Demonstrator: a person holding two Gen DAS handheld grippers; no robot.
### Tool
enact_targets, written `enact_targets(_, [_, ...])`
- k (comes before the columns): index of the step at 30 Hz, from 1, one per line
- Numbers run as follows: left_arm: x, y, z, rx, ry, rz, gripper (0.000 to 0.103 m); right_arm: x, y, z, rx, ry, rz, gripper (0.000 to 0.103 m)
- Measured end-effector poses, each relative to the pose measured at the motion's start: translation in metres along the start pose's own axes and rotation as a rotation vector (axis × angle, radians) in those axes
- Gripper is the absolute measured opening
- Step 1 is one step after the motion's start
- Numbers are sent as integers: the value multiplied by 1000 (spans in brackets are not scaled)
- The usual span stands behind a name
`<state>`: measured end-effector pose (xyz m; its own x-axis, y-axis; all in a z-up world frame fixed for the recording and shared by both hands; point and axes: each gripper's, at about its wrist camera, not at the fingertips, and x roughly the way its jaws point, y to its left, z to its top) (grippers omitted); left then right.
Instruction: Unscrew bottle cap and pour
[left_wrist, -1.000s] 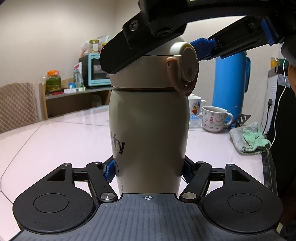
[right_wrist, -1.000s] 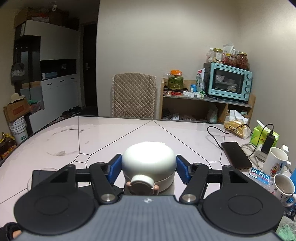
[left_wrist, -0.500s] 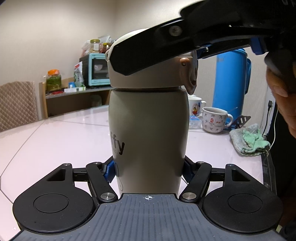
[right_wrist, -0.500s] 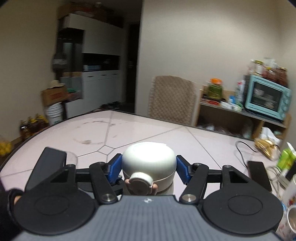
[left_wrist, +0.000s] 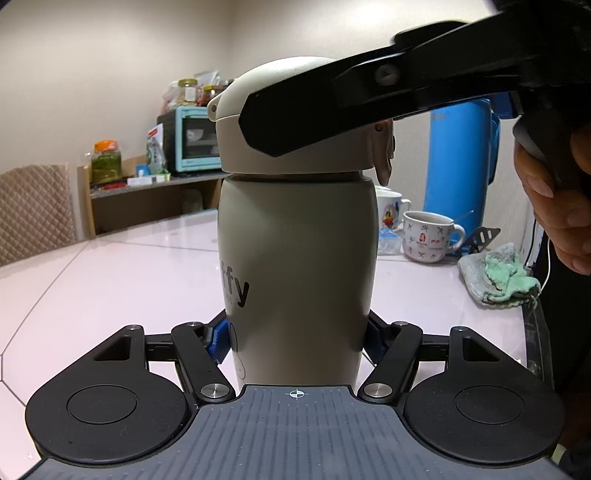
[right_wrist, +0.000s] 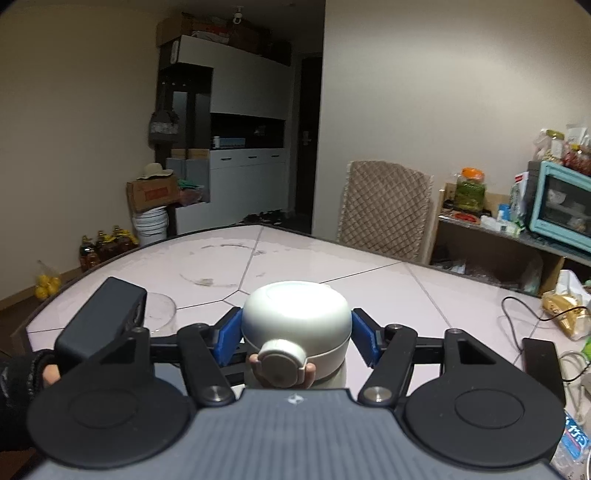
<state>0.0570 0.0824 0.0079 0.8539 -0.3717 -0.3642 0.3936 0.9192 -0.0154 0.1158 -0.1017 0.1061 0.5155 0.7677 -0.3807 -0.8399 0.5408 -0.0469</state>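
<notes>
While the beige insulated bottle (left_wrist: 295, 273) stands upright on the pale pink table (left_wrist: 110, 280), the left gripper (left_wrist: 297, 339) has its jaws clenched on the lower body of the bottle, blue pads pressed to either side. The right gripper (right_wrist: 295, 334) comes in from above, its jaws grasping the domed cap (right_wrist: 295, 314) on both flanks; the cap sits on the bottle neck, a thin dark seam showing beneath it. A bare hand (left_wrist: 557, 206) holds the right gripper's handle. Toward the table's far right edge stand a patterned mug (left_wrist: 428, 236), a blue flask (left_wrist: 458, 166) and a crumpled green cloth (left_wrist: 498, 275).
</notes>
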Motion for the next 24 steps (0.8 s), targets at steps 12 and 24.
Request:
enact_targets(12, [1,-10,2,5,1,2,72,-14,32,9,137,-4,-254,84])
enact_targets(24, [-1,-9,2,3,1,13,72,-2,55,21,196,37,-399,84])
